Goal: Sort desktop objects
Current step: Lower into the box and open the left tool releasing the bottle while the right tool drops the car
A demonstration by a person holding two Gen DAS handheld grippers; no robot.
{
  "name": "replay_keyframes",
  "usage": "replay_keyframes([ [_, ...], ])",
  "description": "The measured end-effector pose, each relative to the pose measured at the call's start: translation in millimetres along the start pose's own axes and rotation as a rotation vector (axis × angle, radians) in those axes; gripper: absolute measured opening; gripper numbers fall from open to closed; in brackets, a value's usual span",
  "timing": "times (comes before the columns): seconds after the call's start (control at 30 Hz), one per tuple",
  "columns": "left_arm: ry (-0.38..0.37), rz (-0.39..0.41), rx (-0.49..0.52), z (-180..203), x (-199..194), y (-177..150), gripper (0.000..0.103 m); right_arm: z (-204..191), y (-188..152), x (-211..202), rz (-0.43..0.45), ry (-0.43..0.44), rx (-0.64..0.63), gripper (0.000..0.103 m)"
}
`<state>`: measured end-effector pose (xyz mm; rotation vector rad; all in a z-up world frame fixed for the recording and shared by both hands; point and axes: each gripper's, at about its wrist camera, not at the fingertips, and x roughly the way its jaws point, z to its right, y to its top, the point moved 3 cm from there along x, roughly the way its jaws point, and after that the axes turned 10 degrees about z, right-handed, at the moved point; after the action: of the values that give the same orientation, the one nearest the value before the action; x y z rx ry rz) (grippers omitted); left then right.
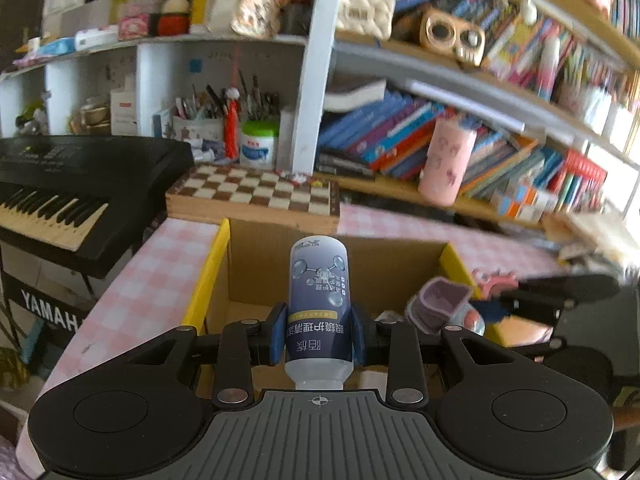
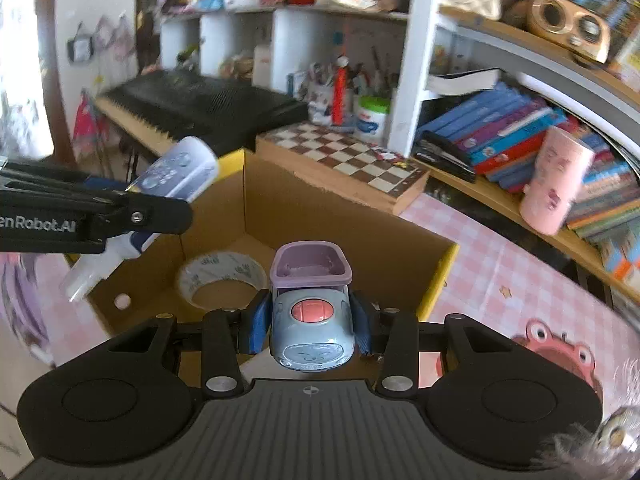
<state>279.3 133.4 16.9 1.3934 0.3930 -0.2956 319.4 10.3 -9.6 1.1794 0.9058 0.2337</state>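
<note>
**poster1:** Two grippers, both loaded. Left wrist view first: the left gripper (image 1: 319, 334) is clamped on a bottle (image 1: 319, 300) with a dark blue label, blue pads pressing its sides. The bottle points away from the camera, base toward the far end, cap end tucked down by the gripper body. It hangs over the open cardboard box (image 1: 260, 268) with yellow flap edges, which sits on the pink checked tablecloth (image 1: 160, 260). Off to the right the toy car (image 1: 442, 306) shows in the other claw, bit blurry there.

**poster2:** And the right wrist view?

**poster1:** The right gripper (image 2: 308, 322) is closed on that toy car (image 2: 312, 320), grey-blue body, pink button on top, lilac tray at the far end. It's above the box (image 2: 360, 220) too. Inside the box a roll of tape (image 2: 222, 280) lies flat on the floor. At left, the bottle (image 2: 176, 172) sticks out tilted from the left gripper's black arm, near the box's left wall. Chessboard (image 2: 344, 156) behind the box, keyboard (image 2: 200, 104) further left.
</note>
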Motion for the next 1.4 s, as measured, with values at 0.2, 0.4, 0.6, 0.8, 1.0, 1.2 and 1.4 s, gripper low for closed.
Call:
replay_keyframes([
  [0.2,0.004,-0.098,0.062,6.8,30.4,-18.9,0.031,1.2,-5.6,34.0,-0.101,0.052,-0.131,0.039],
  [0.4,-0.004,-0.208,0.106,11.1,48.4,-40.3,0.031,-7.1,-13.6,56.9,-0.174,0.083,-0.3,0.039],
  [0.6,0.002,-0.24,0.136,12.3,53.4,-49.5,0.031,-10.4,-17.0,72.1,-0.217,0.106,-0.427,0.039],
  [0.8,-0.012,-0.242,0.149,14.6,54.9,-49.2,0.031,-25.1,-24.4,77.7,-0.265,0.156,-0.592,0.039],
  [1.0,-0.036,-0.227,0.146,15.7,52.6,-48.2,0.035,-28.3,-27.4,77.9,-0.272,0.161,-0.627,0.039],
  [1.2,-0.038,-0.136,0.135,17.0,36.5,-32.4,0.046,-25.5,-22.0,72.2,-0.24,0.132,-0.566,0.048],
  [1.4,-0.026,-0.039,0.127,17.6,8.6,-13.9,0.061,-22.6,-11.1,43.9,-0.181,0.078,-0.489,0.05],
])
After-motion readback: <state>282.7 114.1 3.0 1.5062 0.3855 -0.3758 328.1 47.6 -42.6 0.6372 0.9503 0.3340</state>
